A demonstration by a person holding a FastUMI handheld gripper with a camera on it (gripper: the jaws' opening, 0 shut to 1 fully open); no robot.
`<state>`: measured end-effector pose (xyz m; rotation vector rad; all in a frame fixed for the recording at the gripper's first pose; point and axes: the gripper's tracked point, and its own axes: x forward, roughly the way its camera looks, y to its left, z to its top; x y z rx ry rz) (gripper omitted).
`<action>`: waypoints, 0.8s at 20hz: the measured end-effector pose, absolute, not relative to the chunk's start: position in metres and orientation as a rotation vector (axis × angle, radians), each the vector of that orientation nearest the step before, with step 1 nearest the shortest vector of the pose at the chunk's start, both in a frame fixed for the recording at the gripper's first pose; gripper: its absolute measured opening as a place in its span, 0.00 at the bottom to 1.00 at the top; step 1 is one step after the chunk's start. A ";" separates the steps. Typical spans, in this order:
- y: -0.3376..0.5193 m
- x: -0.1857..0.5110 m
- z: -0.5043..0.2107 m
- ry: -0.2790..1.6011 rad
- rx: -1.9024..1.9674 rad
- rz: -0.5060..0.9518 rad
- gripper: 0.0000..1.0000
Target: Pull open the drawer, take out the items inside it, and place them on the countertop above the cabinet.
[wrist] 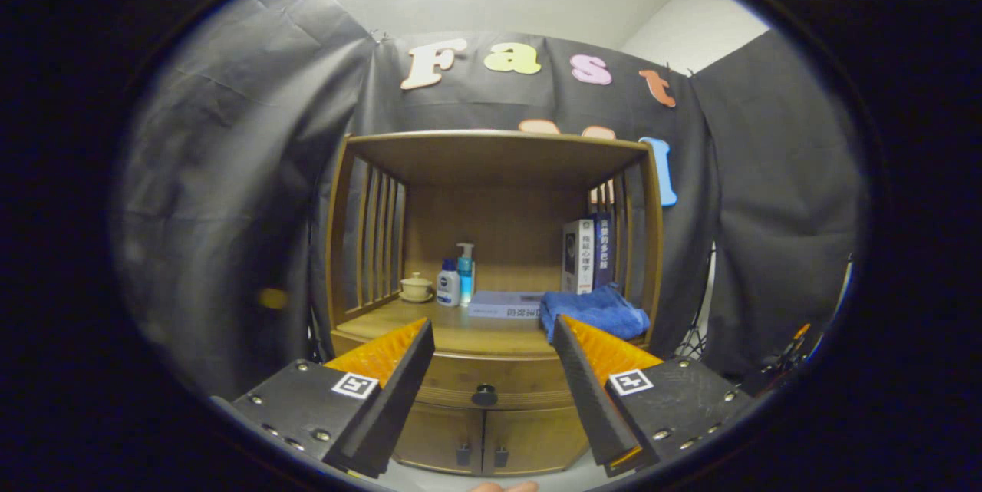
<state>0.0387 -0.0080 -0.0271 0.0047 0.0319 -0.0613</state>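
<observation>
The claw (pixel 491 381) hangs wide open, holding nothing. Straight ahead between its fingers sits the drawer knob (pixel 484 395) on the closed drawer (pixel 491 377), well apart. On the bench (pixel 460 335) above lie a blue towel (pixel 592 312), bottles (pixel 456 277) and books (pixel 587 254).
</observation>
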 end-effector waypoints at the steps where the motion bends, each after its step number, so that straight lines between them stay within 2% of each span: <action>1: -0.003 0.045 -0.036 0.050 0.010 -0.045 0.94; 13: -0.018 0.131 -0.156 0.297 0.133 -0.045 0.94; 16: -0.017 0.146 -0.201 0.408 0.129 -0.038 0.89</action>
